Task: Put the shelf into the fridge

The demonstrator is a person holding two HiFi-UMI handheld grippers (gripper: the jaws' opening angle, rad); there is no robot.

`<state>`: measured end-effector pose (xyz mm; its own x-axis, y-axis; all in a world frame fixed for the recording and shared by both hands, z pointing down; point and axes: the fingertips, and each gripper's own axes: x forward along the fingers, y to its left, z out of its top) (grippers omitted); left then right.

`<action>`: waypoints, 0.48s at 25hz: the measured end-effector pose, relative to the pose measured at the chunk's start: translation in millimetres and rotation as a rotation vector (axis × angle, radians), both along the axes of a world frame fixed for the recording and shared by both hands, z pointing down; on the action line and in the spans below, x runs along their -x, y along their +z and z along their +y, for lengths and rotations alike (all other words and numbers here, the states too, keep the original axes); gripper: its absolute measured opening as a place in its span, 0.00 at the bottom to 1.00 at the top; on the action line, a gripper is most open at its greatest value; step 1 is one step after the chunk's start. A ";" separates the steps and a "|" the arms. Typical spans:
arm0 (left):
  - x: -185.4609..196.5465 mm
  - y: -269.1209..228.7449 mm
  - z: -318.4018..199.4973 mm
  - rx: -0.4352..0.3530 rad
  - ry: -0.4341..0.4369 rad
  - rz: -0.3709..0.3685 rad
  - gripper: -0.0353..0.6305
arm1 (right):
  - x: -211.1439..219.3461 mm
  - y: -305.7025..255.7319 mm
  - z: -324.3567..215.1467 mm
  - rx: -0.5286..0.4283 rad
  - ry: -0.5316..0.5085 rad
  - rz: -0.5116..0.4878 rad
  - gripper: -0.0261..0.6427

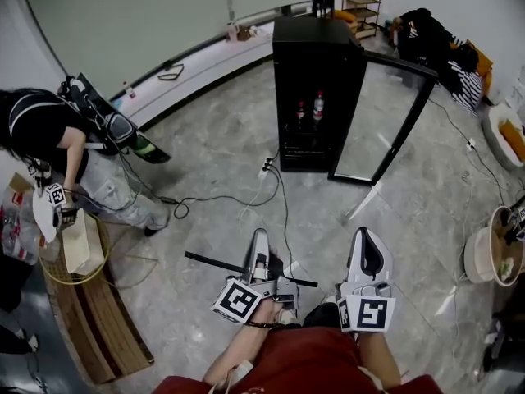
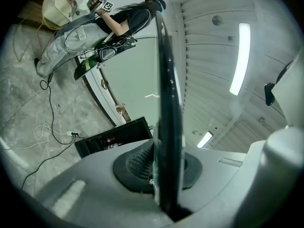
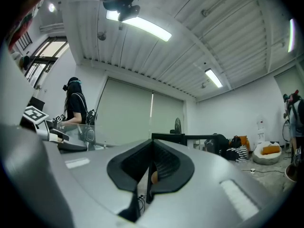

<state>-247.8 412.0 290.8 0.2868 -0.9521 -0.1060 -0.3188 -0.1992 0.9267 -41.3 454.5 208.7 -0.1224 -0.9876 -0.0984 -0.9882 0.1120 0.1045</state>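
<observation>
The shelf (image 1: pixel 215 263) is a clear glass pane with a black edge strip, held low in front of me. My left gripper (image 1: pixel 259 241) is shut on it. In the left gripper view the shelf (image 2: pixel 167 89) runs edge-on up between the closed pads of the left gripper (image 2: pixel 162 148). My right gripper (image 1: pixel 367 236) stands beside it on the right, shut, with nothing between its pads; the right gripper view shows that right gripper (image 3: pixel 152 145) pointing toward the room. The black fridge (image 1: pixel 316 64) stands ahead, its glass door (image 1: pixel 381 121) swung open to the right, bottles (image 1: pixel 309 109) inside.
A person (image 1: pixel 49 130) with grippers stands at the left by a wooden board (image 1: pixel 98 318). Cables (image 1: pixel 238 199) and a power strip (image 1: pixel 267 168) lie on the floor before the fridge. A round basket (image 1: pixel 490 254) sits at the right, and bags (image 1: pixel 431 35) lie at the back.
</observation>
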 end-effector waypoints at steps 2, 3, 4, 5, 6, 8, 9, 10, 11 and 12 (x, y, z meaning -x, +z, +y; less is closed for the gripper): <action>-1.1 3.9 -2.0 0.013 0.002 0.014 0.08 | -2.0 3.1 -2.9 0.009 0.005 -0.007 0.04; -2.3 5.4 -3.7 0.018 0.002 0.023 0.08 | -3.8 4.6 -5.1 0.011 0.008 -0.010 0.04; -3.8 6.5 -6.1 0.020 0.002 0.031 0.08 | -6.1 6.3 -7.9 0.013 0.011 -0.015 0.03; -5.6 6.9 -9.3 0.020 0.003 0.039 0.08 | -8.6 7.8 -11.5 0.014 0.014 -0.020 0.03; -7.1 7.0 -13.3 0.018 0.004 0.041 0.08 | -11.3 9.3 -15.9 0.015 0.018 -0.026 0.04; -9.8 7.5 -23.3 0.016 0.005 0.029 0.08 | -16.9 12.2 -26.3 0.017 0.023 -0.038 0.04; -11.2 8.1 -28.6 0.018 0.005 0.018 0.08 | -19.6 13.7 -31.7 0.020 0.025 -0.042 0.04; -13.0 8.9 -33.9 0.020 0.006 0.009 0.08 | -22.2 15.2 -37.1 0.023 0.025 -0.044 0.03; -15.6 9.7 -39.7 0.023 0.006 0.005 0.08 | -25.1 16.7 -42.9 0.025 0.025 -0.045 0.04; -19.1 10.1 -46.1 0.025 0.007 0.005 0.08 | -28.7 18.0 -49.3 0.027 0.026 -0.046 0.04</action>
